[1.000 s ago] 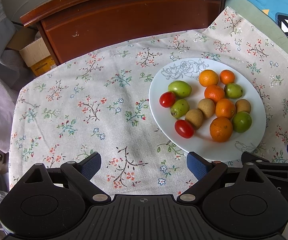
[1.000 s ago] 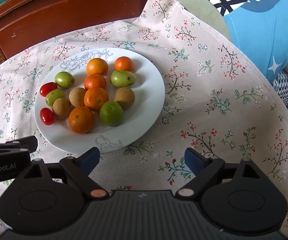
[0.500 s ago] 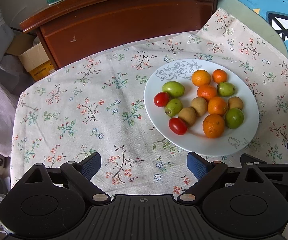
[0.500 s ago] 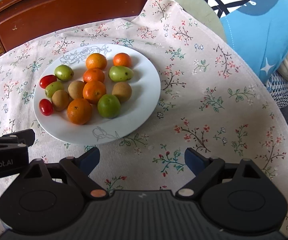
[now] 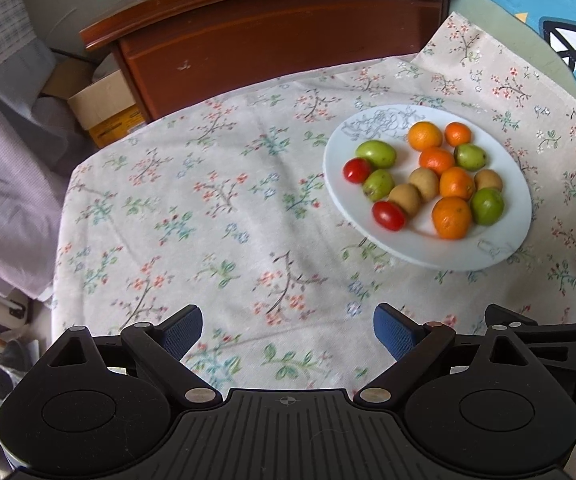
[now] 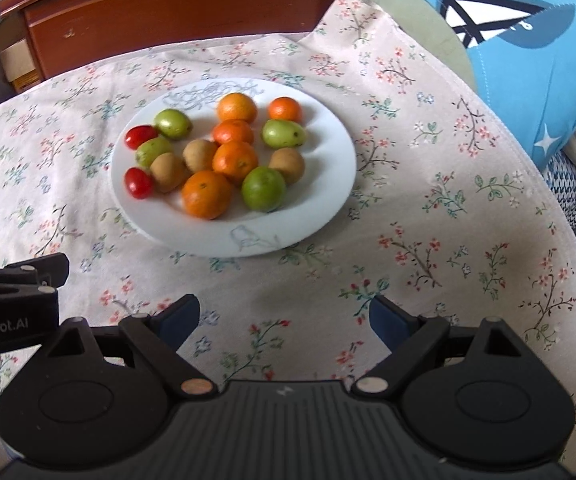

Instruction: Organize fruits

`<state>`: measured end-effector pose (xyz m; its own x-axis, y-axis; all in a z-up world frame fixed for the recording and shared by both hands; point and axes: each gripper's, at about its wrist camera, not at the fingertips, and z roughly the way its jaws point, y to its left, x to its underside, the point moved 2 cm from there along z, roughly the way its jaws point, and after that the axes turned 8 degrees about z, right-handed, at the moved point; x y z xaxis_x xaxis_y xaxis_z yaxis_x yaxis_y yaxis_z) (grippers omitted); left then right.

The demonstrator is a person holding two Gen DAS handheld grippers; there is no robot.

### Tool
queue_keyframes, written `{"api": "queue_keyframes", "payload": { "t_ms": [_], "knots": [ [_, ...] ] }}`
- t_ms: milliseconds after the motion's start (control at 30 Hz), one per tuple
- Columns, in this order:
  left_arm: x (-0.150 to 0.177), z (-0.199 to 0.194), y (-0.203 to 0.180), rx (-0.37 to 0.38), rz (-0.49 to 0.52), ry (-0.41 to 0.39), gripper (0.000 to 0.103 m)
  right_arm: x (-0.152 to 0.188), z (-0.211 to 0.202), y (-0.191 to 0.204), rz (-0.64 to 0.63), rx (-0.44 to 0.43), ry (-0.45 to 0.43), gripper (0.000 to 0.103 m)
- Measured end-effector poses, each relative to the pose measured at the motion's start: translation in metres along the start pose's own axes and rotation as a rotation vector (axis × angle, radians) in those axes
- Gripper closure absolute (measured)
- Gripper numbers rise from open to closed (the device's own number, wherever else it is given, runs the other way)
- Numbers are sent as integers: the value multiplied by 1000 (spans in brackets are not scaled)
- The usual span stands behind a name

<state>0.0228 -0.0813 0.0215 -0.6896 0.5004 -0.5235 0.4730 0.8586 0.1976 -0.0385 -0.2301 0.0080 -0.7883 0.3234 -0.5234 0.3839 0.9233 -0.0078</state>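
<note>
A white plate (image 5: 408,244) (image 6: 312,208) sits on the floral tablecloth and holds several oranges (image 5: 451,217) (image 6: 207,194), green fruits (image 5: 487,206) (image 6: 264,188), brown kiwis (image 5: 405,199) (image 6: 167,167) and two red tomatoes (image 5: 388,215) (image 6: 138,183). My left gripper (image 5: 288,330) is open and empty, hovering above the cloth to the left of and nearer than the plate. My right gripper (image 6: 284,318) is open and empty, above the cloth on the near side of the plate.
A dark wooden cabinet (image 5: 280,40) (image 6: 176,16) stands behind the table. A cardboard box (image 5: 104,108) sits on the floor at the left. A blue cushion (image 6: 528,60) lies at the right. The left gripper's body (image 6: 12,296) shows at the left of the right wrist view.
Both grippers have pulled back and up from the plate, so it looks smaller and farther. The fruits have not moved. Both stay open.
</note>
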Motion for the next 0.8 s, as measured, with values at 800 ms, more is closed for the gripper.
{"api": "queue_keyframes", "payload": {
  "t_ms": [800],
  "knots": [
    [57,-24,41,-9,-142,10,9,62,-6,31,-39,-227,-121,3]
  ]
}}
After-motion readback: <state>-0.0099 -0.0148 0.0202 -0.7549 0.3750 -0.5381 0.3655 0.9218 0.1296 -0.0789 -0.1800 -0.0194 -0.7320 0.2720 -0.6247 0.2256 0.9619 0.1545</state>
